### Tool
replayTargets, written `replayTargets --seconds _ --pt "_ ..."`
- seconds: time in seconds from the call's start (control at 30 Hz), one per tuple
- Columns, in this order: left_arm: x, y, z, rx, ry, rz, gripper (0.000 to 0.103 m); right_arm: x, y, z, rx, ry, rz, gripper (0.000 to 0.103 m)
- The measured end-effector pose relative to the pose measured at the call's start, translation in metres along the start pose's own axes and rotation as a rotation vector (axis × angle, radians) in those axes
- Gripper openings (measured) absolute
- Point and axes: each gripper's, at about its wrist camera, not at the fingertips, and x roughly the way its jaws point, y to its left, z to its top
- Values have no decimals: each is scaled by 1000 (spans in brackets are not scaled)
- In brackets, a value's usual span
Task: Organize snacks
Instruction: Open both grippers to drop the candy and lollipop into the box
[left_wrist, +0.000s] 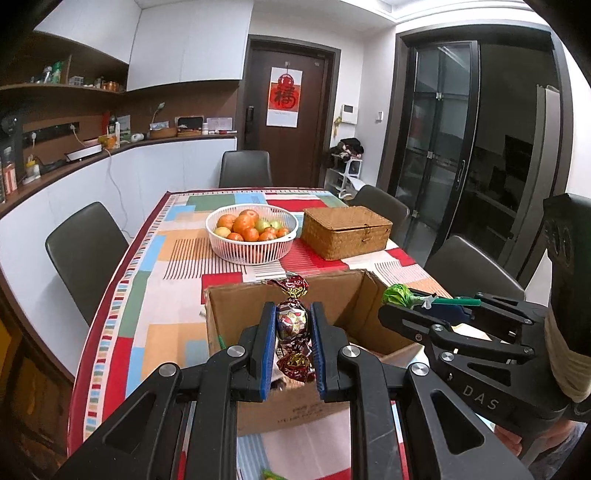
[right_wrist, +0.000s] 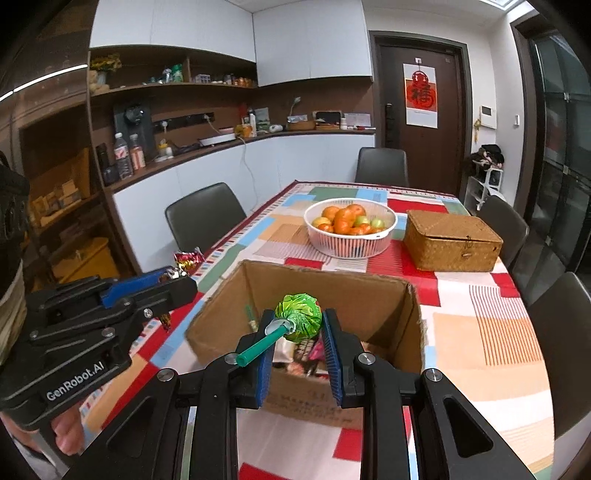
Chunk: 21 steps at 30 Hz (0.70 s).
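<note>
L tongs (left_wrist: 293, 325) grip foil candy (left_wrist: 292, 321), R tongs (right_wrist: 299, 323) lollipop (right_wrist: 300, 316), tilted down.

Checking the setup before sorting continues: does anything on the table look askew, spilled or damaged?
Nothing stands out. The fruit basket, closed wicker box and open cardboard box all sit upright on the tablecloth; nothing has spilled.
</note>
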Motion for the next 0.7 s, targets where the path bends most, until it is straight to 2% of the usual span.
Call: replayTargets --seconds 0.27,0.33,0.4,0.43,0.7 --pt "41 8 9 9 58 45 20 27 -17 11 32 43 -25 26" --pt "48 11 10 6 70 74 38 34 -19 15 34 51 -41 27" --pt "46 13 8 7 65 90 38 41 -23 17 43 73 -50 45" --pt "43 13 6 10 66 88 38 41 -23 17 49 76 -53 47" --pt "6 3 -13 39 40 89 41 16 -14 4 25 41 -44 47"
